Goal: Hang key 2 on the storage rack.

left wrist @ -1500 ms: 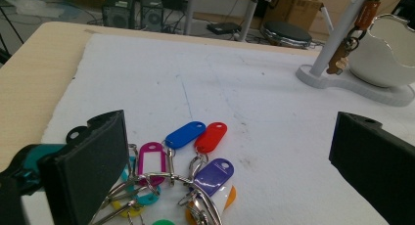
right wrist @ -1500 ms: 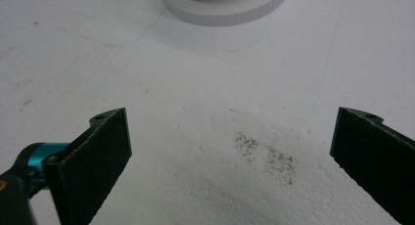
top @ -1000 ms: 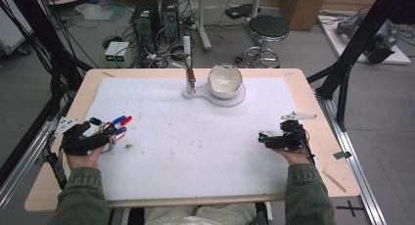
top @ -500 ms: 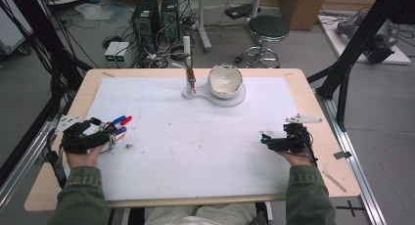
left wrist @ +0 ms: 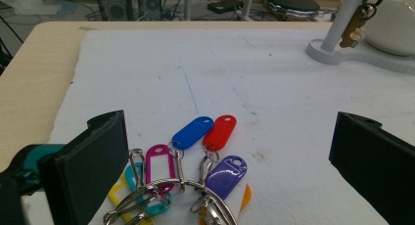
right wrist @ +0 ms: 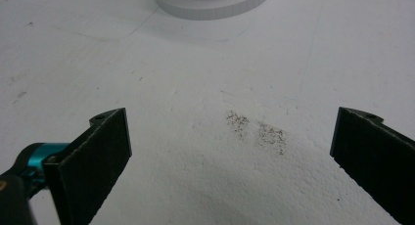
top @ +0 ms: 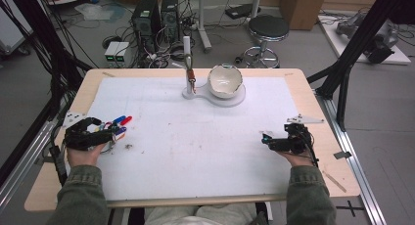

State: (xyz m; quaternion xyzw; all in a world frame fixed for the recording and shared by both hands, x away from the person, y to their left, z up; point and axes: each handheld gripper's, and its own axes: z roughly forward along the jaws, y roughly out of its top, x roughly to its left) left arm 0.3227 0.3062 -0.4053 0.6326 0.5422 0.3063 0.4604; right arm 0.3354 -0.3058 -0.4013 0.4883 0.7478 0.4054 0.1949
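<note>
A bunch of coloured key tags [top: 116, 127] on metal rings lies on the white mat at the left. In the left gripper view the blue tag [left wrist: 192, 132], red tag [left wrist: 220, 132] and purple tag [left wrist: 225, 172] fan out between the jaws. My left gripper [top: 111, 133] [left wrist: 229, 126] is open, its jaws wide on either side of the bunch and touching none of it. At the right side of the mat my right gripper [top: 266, 139] [right wrist: 230, 118] is open over bare mat.
A white stand [top: 218, 96] at the far middle carries a pale bowl [top: 225, 80] and an upright peg [top: 188, 63] with a key [left wrist: 357, 28] hanging on it. A dark smudge [right wrist: 254, 129] marks the mat. A stool [top: 266, 27] and computers stand beyond the table.
My right gripper has drifted slightly to the right and toward the front edge. The left gripper and the key tags have stayed put.
</note>
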